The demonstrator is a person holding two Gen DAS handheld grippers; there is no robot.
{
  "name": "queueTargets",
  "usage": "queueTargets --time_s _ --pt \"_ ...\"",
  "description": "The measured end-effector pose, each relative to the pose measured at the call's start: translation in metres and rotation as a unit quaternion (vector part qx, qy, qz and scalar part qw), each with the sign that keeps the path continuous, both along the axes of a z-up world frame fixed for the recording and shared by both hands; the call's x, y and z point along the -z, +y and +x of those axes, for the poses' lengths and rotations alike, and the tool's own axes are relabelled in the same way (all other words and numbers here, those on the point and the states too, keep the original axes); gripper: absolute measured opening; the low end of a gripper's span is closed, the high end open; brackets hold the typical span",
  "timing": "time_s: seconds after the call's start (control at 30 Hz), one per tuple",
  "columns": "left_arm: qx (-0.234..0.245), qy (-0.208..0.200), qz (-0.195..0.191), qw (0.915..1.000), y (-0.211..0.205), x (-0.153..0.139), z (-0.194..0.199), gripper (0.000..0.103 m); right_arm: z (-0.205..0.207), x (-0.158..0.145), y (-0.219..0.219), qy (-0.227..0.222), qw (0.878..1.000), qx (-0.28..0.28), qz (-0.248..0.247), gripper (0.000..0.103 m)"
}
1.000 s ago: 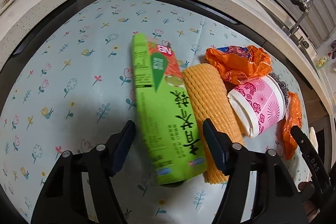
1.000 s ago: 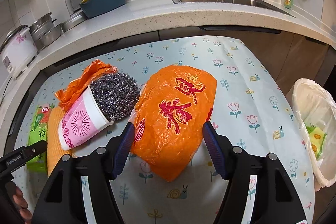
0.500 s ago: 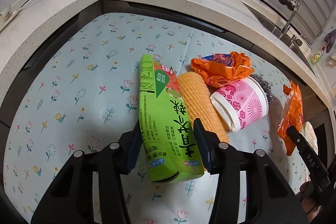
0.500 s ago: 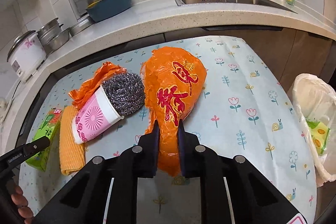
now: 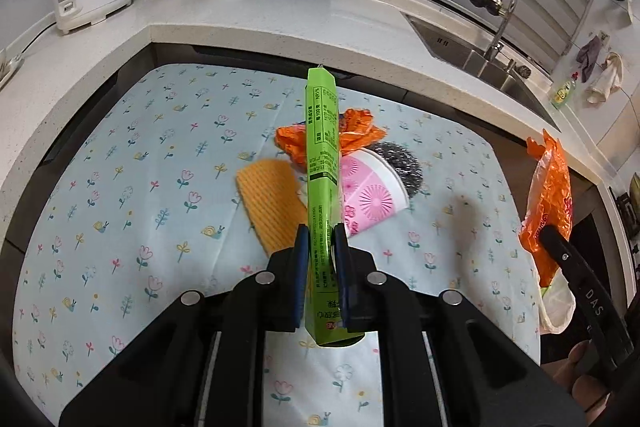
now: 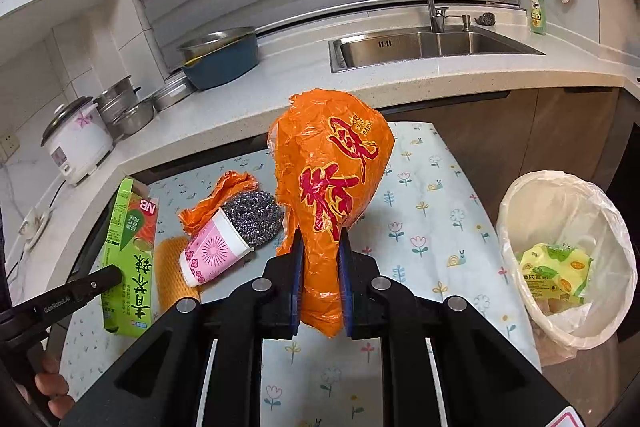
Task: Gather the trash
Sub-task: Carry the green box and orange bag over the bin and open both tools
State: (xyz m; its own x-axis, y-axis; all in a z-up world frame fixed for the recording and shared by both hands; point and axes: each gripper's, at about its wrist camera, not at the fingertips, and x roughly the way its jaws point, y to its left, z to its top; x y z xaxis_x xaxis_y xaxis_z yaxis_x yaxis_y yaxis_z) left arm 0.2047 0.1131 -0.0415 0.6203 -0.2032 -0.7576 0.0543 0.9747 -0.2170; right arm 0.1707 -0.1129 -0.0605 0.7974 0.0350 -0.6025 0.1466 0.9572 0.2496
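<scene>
Right gripper [image 6: 319, 283], fingers clamped on the orange bag [image 6: 330, 179], and left gripper [image 5: 321, 279], fingers pinching the green carton [image 5: 322, 163], hold both above the desk [image 6: 432, 219]; right of it the lined bin [image 6: 568, 255] waits: carry each over the rim before releasing

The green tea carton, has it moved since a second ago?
Yes. The green tea carton has come up off the floral tablecloth, clamped in the left gripper.
</scene>
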Motion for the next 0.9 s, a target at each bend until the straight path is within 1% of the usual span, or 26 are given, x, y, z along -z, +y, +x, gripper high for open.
queueTargets --time_s 0.13,0.43,0.67,0.9 --pt "0.032 -0.01 0.004 0.9994 -0.034 -0.012 -0.01 0.012 -0.016 -0.008 -0.017 -0.01 1.0 0.012 0.0 0.014" --pt "0.103 -0.023 0.004 0.9944 -0.118 -0.028 -0.03 0.012 -0.057 -0.012 -0.078 -0.016 0.998 0.059 0.005 0.014" --pt "0.159 -0.022 0.007 0.9869 -0.186 -0.027 -0.044 0.012 -0.087 -0.008 -0.126 -0.012 0.995 0.096 0.006 0.014" --pt "0.219 -0.014 0.007 0.9757 -0.248 -0.02 -0.053 0.012 -0.108 0.004 -0.166 -0.003 0.992 0.126 0.012 0.014"
